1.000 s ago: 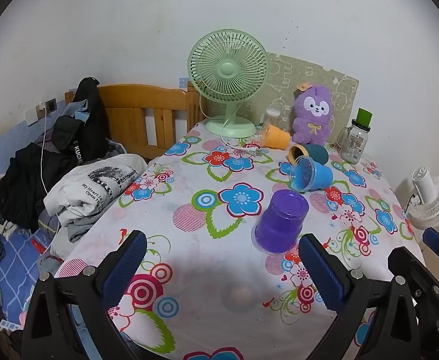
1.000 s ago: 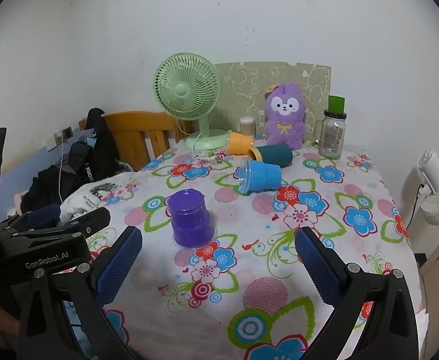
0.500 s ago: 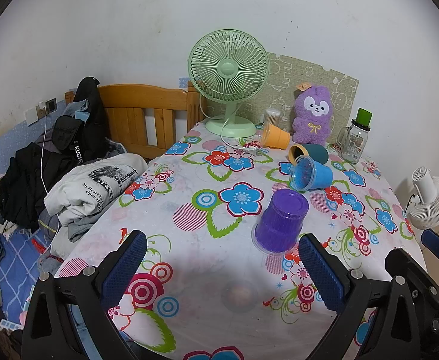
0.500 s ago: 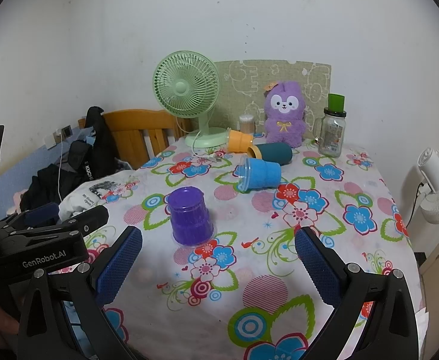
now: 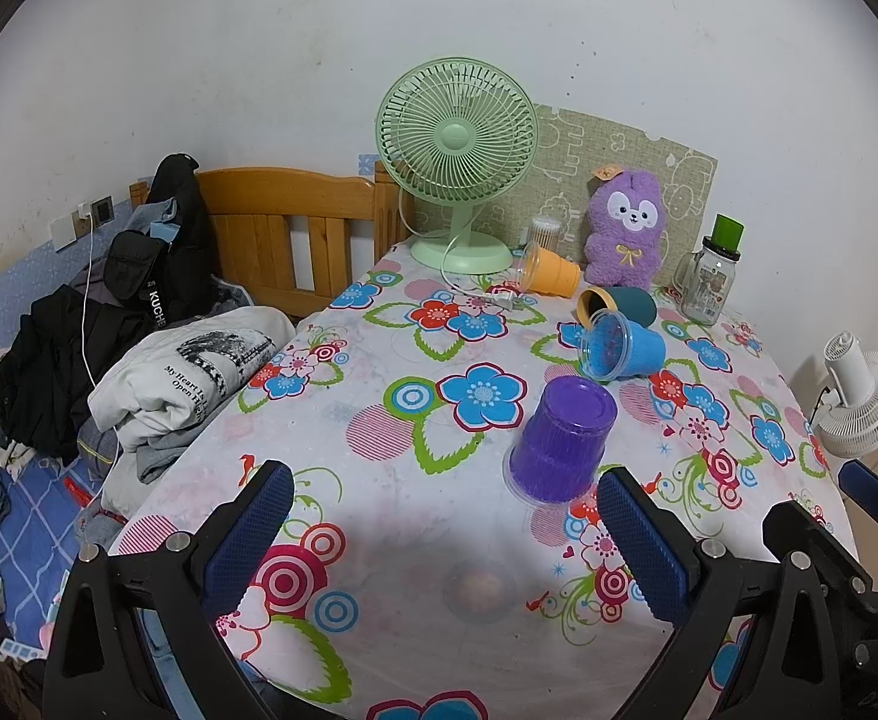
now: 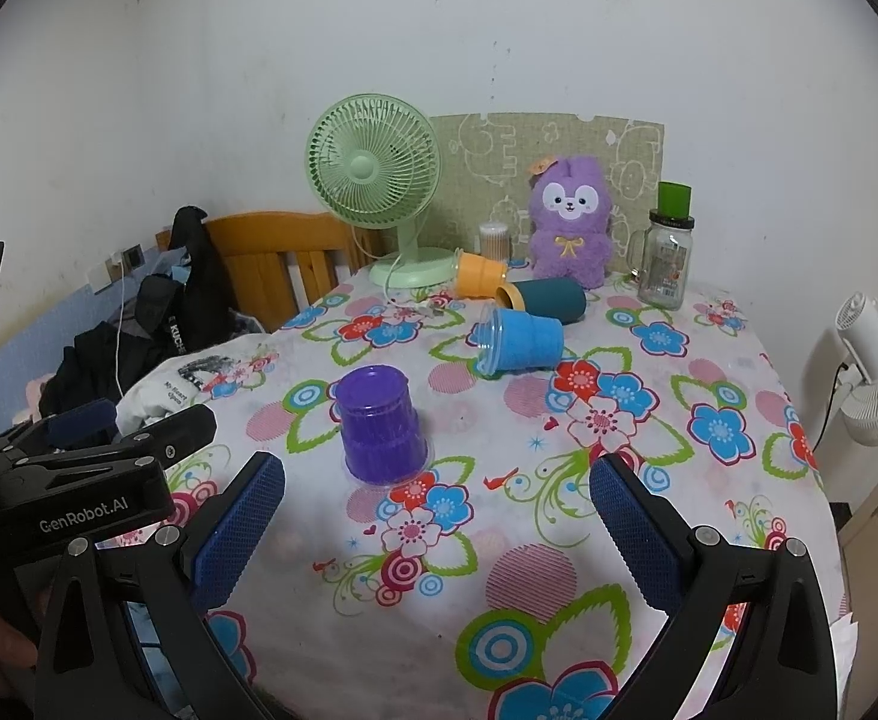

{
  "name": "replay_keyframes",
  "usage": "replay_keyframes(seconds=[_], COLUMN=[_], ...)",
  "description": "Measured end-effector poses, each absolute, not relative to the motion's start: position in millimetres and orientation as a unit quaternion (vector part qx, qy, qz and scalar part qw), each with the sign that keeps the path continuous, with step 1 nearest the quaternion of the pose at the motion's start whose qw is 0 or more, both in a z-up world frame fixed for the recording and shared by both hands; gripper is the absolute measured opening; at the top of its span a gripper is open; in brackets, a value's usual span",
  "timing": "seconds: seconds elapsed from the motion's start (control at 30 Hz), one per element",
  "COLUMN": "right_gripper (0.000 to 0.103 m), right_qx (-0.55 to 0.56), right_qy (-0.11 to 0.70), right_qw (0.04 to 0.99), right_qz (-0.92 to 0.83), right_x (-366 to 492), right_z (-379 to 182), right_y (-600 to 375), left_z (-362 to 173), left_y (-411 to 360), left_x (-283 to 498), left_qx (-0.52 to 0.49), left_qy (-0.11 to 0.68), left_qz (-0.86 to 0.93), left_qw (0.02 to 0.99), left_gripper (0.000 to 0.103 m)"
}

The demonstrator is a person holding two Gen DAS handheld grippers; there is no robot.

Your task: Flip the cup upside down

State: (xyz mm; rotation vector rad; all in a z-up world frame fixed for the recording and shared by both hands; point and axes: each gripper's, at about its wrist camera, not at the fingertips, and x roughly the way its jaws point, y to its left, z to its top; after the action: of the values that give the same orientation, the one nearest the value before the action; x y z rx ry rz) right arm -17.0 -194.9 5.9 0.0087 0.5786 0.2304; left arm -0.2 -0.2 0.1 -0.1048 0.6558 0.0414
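Observation:
A purple cup (image 5: 561,441) stands upside down on the flowered tablecloth (image 5: 415,360); it also shows in the right wrist view (image 6: 381,426). A blue cup (image 5: 622,351) lies on its side behind it, seen too in the right wrist view (image 6: 522,339). An orange cup (image 5: 548,275) and a dark teal cup (image 5: 619,304) lie on their sides further back. My left gripper (image 5: 445,531) is open and empty, near the table's front edge. My right gripper (image 6: 436,525) is open and empty, to the right of the left one.
A green fan (image 5: 457,150), a purple plush toy (image 5: 625,231), a glass jar with a green lid (image 5: 712,282) and a cotton swab tub (image 5: 544,234) stand at the back. Clothes (image 5: 181,372) pile on a bed at left. A white fan (image 5: 859,402) stands at right.
Both grippers have shifted only slightly. The cups have not moved.

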Motion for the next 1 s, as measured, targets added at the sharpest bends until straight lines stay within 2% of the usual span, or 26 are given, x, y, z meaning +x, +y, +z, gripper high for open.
replay_keyframes(seconds=[1.0], right_gripper=[0.103], right_qx=[0.000], right_qy=[0.293], right_qw=[0.949], right_qz=[0.114], right_x=[-15.9], right_z=[-0.6], right_y=[-190.7], left_z=[0.1], left_y=[-0.2], left_x=[-0.2], left_qx=[-0.052], left_qy=[0.323], left_qz=[0.021], left_qw=[0.945], left_gripper=[0.102])
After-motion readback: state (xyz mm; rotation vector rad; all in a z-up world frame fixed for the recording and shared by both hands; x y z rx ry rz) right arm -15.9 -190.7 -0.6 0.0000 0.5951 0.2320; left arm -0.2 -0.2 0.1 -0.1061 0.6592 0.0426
